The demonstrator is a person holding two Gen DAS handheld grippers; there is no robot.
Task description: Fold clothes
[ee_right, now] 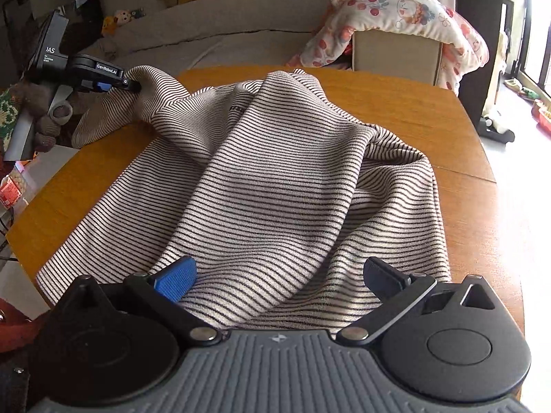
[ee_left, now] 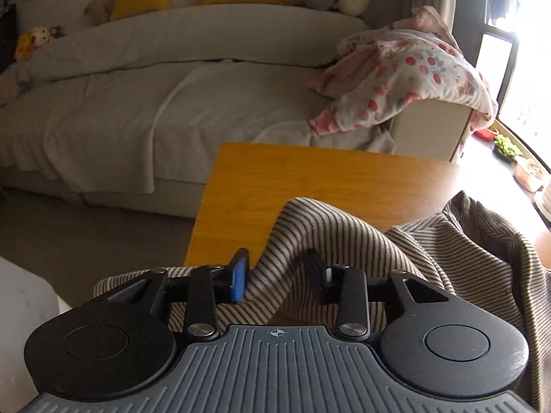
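A striped beige-and-dark garment (ee_right: 275,179) lies rumpled over the wooden table (ee_right: 396,103). In the right wrist view, my right gripper (ee_right: 280,275) hovers open over its near edge, and the cloth passes under the wide-apart pads without being pinched. At the table's far left, my left gripper (ee_right: 118,84) has a raised peak of the garment at its fingertips. In the left wrist view, the left gripper (ee_left: 279,275) stands partly open. A fold of the striped garment (ee_left: 465,241) bunches between its jaws and drapes over the right finger. The blue pad (ee_left: 241,275) is mostly bare.
A grey covered sofa (ee_left: 172,103) with yellow cushions stands beyond the table (ee_left: 292,179). A floral blanket (ee_left: 406,79) hangs over its right end. Cluttered shelves and bags (ee_right: 31,120) sit off the table's left side. A bright window (ee_left: 527,69) is on the right.
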